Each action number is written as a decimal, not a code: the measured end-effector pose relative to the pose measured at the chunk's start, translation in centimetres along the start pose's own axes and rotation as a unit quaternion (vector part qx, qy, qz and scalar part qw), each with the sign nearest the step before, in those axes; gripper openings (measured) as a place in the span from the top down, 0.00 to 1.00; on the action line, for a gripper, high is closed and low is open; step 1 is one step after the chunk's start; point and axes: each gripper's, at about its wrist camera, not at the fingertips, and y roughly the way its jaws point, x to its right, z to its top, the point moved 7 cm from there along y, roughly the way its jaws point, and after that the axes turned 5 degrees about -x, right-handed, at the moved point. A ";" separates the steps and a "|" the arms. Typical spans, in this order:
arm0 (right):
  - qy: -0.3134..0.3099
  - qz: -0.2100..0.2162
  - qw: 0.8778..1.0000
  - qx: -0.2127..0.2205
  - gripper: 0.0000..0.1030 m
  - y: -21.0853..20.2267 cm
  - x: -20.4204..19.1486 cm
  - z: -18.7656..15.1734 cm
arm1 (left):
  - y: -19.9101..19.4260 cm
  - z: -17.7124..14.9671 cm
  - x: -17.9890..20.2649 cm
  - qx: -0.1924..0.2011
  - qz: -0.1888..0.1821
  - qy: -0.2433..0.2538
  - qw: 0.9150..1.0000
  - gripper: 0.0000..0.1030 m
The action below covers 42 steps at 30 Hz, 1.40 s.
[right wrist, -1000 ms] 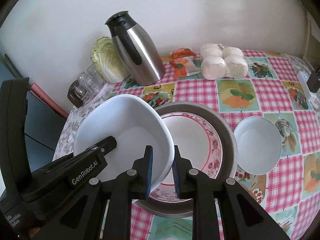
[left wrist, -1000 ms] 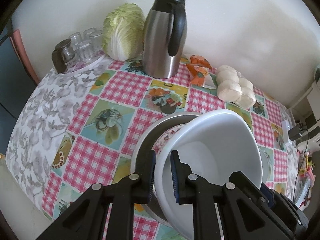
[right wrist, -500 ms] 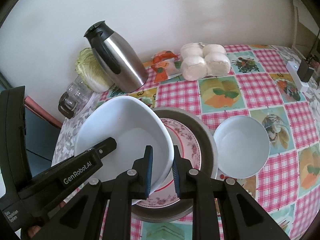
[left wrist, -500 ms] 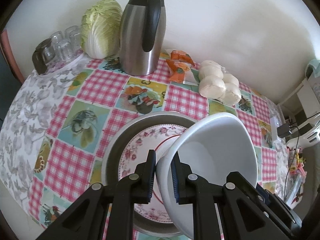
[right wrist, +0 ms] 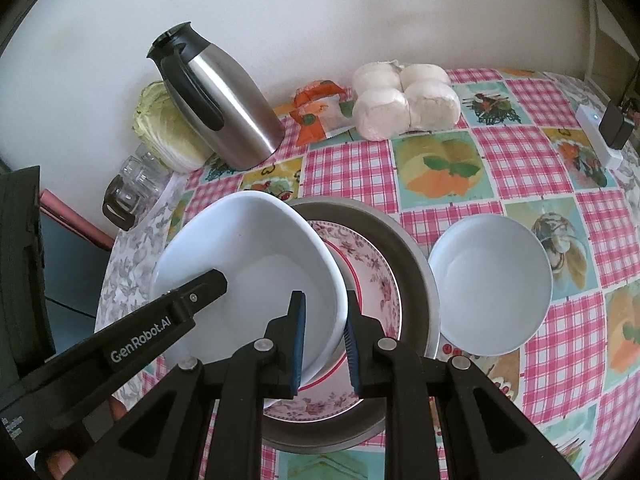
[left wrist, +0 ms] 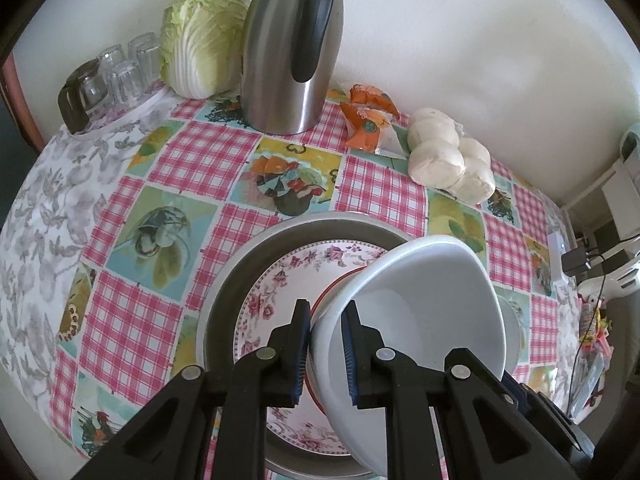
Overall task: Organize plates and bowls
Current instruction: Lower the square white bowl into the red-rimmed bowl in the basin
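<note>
Left gripper (left wrist: 325, 354) closed on the near rim of the large white bowl (left wrist: 424, 312), one pad outside the wall, one inside. Right gripper (right wrist: 323, 338) closed on the opposite rim of the same bowl (right wrist: 248, 284) in the same way. Bowl held tilted between both, over the floral plate (left wrist: 280, 284); whether touching the plate or just above it, cannot tell. Plate lying inside the grey metal tray (right wrist: 404, 256) on the checked tablecloth (left wrist: 192, 160). Just right of the tray, a smaller white bowl (right wrist: 490, 284), upright on the cloth. Further back, near the wall: steel thermos jug (left wrist: 286, 56), cabbage (left wrist: 202, 36), glasses (left wrist: 124, 68), orange snack packets (left wrist: 366, 118), bagged white buns (right wrist: 404, 100).
</note>
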 end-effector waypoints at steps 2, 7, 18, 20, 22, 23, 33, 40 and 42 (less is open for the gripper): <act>0.003 0.001 1.000 -0.002 0.80 0.1 0.1 0.0 | 0.2 0.0 -0.1 -0.001 0.003 0.000 1.000 0.83; 0.011 -0.002 1.000 -0.009 0.78 0.7 0.6 -0.1 | 0.4 0.0 -0.3 -0.002 0.003 0.000 1.000 0.82; 0.014 0.001 1.000 -0.008 0.78 0.6 0.5 0.0 | 0.5 0.0 -0.2 0.000 0.008 0.003 1.000 0.80; 0.011 -0.002 1.000 -0.007 0.78 0.5 0.5 0.0 | 0.6 -0.1 -0.3 -0.003 0.010 0.001 1.000 0.80; 0.010 -0.003 1.000 -0.007 0.78 0.5 0.4 0.0 | 0.8 -0.1 -0.4 -0.006 0.014 -0.001 1.000 0.80; 0.008 -0.004 1.000 -0.007 0.78 0.5 0.4 0.0 | 0.8 -0.1 -0.5 -0.006 0.014 -0.002 1.000 0.80; -0.004 0.002 1.000 -0.009 0.78 0.8 -0.1 -0.3 | -0.1 0.0 -0.9 0.004 0.018 -0.004 1.000 0.79; -0.003 0.004 1.000 -0.006 0.78 0.5 -0.2 -0.2 | -0.2 0.0 -1.1 0.002 0.020 -0.007 1.000 0.79; -0.004 0.003 1.000 -0.002 0.78 0.0 -0.3 -0.1 | -0.5 0.0 -1.2 0.005 0.023 -0.007 1.000 0.79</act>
